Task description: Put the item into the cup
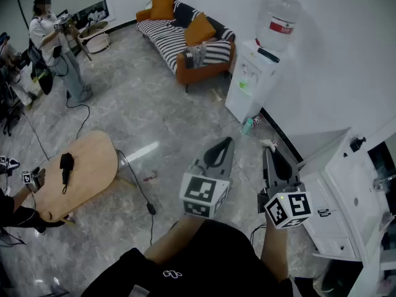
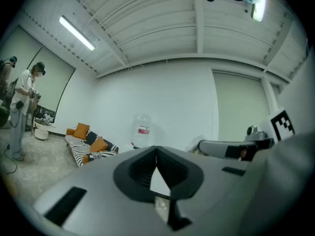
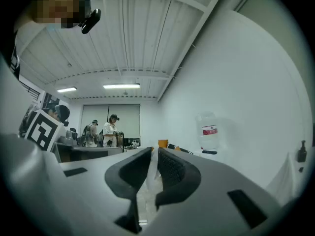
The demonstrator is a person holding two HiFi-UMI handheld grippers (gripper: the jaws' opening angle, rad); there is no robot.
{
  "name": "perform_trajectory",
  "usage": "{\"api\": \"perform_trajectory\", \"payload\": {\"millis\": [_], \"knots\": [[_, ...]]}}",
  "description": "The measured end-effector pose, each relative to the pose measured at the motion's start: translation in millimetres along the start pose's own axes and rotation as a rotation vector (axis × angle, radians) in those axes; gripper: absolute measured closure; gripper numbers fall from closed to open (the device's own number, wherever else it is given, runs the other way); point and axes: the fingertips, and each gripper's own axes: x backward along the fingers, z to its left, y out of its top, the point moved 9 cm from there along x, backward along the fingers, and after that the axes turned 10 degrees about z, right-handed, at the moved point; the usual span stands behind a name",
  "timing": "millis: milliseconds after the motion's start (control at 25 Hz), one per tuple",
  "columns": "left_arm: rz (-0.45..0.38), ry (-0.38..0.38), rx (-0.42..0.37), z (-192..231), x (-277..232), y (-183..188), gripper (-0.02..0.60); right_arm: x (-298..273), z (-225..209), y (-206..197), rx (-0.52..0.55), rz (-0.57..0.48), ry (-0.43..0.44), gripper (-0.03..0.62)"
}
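Note:
Neither a cup nor an item to put in it appears in any view. In the head view both grippers are held out level over the grey floor. My left gripper [image 1: 228, 140] has its jaws closed tip to tip with nothing in them; the left gripper view shows the same gripper [image 2: 156, 149] aimed at a white wall. My right gripper [image 1: 270, 148] is beside it, nearer the white cabinet. In the right gripper view, that gripper [image 3: 151, 151] has a narrow slit between its jaws and nothing in it.
A white cabinet [image 1: 346, 190] stands close on the right. A water dispenser [image 1: 253, 79] and a striped sofa [image 1: 185, 36] line the far wall. A low wooden table [image 1: 80, 172] with a black object [image 1: 65, 163] is at left. A person [image 1: 55, 42] stands far left; cables lie on the floor.

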Motion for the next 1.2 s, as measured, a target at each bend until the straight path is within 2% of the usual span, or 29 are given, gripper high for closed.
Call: {"api": "perform_trajectory", "payload": {"millis": [200,560,840,1000,1200], "knots": [[-0.008,-0.004,-0.001,2.0,5.0,0.2,0.569,-2.4,5.9,-0.4,0.016,0.005,0.010,0.546],[0.022,-0.044,0.004,1.7,12.8,-14.2,0.569,2.3,14.2,-16.7,-0.028,0.018,0.009,0.546],[0.056,-0.064,0.050,-1.0,16.2,-28.1,0.569,11.9,18.8,-26.0,-0.038,0.060,-0.009,0.546],[0.080,-0.094,0.102,0.9,7.0,-38.4,0.569,11.4,10.5,-35.1,-0.046,0.094,-0.030,0.546],[0.074,-0.084,0.132,13.5,-9.4,-33.7,0.569,1.6,0.9,-31.5,-0.044,0.094,-0.038,0.546]]}}
